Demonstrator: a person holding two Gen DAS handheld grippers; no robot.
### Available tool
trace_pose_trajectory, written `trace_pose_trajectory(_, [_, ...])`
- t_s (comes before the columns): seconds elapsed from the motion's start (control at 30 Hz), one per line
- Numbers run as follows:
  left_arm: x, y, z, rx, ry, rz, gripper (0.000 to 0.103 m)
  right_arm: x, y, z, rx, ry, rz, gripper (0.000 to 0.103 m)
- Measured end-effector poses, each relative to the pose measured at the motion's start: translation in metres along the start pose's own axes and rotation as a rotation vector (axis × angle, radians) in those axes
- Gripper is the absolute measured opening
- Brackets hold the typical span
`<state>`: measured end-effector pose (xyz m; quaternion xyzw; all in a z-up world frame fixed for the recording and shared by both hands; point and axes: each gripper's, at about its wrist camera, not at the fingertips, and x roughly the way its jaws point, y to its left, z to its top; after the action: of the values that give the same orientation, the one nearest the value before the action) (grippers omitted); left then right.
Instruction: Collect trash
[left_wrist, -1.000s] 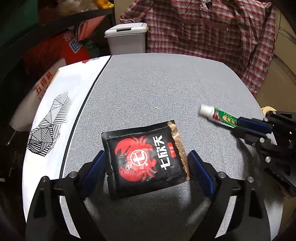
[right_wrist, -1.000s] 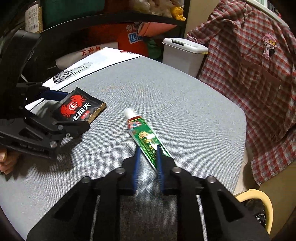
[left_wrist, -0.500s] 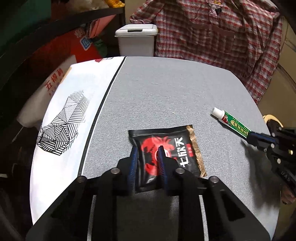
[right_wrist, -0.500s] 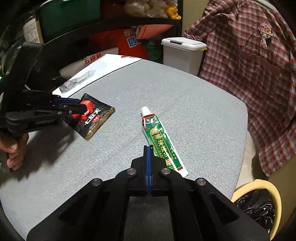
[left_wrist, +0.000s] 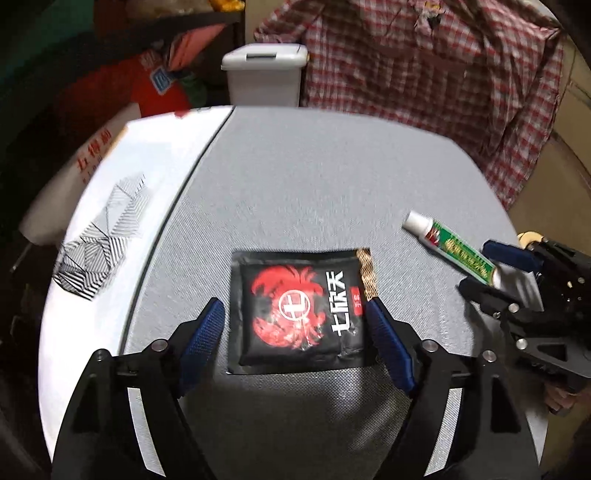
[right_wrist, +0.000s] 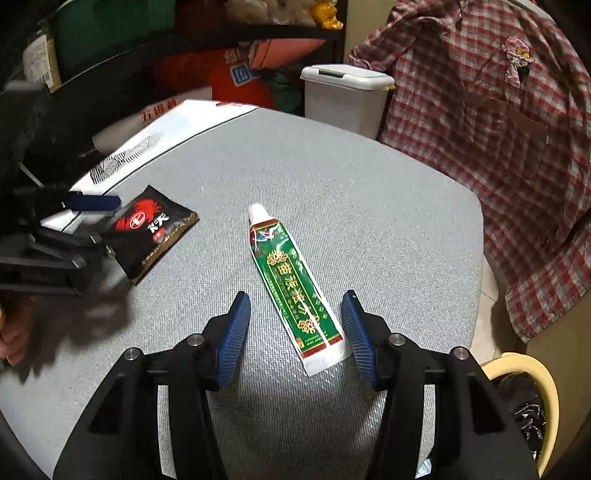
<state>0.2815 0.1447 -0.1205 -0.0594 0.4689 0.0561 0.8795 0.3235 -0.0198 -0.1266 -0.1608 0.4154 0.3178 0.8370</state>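
Note:
A black snack packet (left_wrist: 295, 280) with a red crab print lies flat on the grey table (left_wrist: 314, 177). My left gripper (left_wrist: 294, 307) straddles it, its jaws opening, blue pads just off the packet's two sides. A green toothpaste tube (right_wrist: 291, 280) with a white cap lies to the right. Around its flat tail my right gripper (right_wrist: 295, 296) is opening, and neither pad touches the tube. The right wrist view has the packet (right_wrist: 155, 229) and the left gripper (right_wrist: 110, 219) at its left. Tube (left_wrist: 447, 247) and right gripper (left_wrist: 478, 266) sit at the right of the left wrist view.
A white lidded bin (right_wrist: 347, 96) stands beyond the table's far edge, beside a hanging plaid shirt (right_wrist: 498, 129). A yellow bin lined with a black bag (right_wrist: 524, 398) sits below the table's right edge. A white patterned bag (left_wrist: 103, 221) covers the table's left side.
The left gripper's jaws went from wide to nearly together over the packet, then spread wide again. The right gripper's jaws closed fully short of the tube, then parted around its tail.

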Motion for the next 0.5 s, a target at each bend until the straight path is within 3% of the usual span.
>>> trace_pose_trajectory(0.1, [0.006, -0.004, 0.002, -0.003, 0.019, 0.003, 0.094, 0.002, -0.002, 0.0, 0.015, -0.006, 0.014, 0.052])
trace_pose_trajectory(0.17, [0.008, -0.01, 0.001, 0.028, 0.019, 0.025, 0.095, 0.002, -0.001, 0.0, 0.012, -0.008, 0.022, 0.05])
trace_pose_trajectory(0.3, [0.009, -0.014, 0.001, 0.04, 0.011, 0.037, 0.096, 0.0, 0.004, 0.0, -0.005, -0.019, 0.036, 0.03])
trace_pose_trajectory(0.5, [0.003, -0.021, 0.001, 0.087, -0.012, 0.024, 0.073, -0.001, 0.004, 0.0, 0.001, -0.024, 0.033, 0.026])
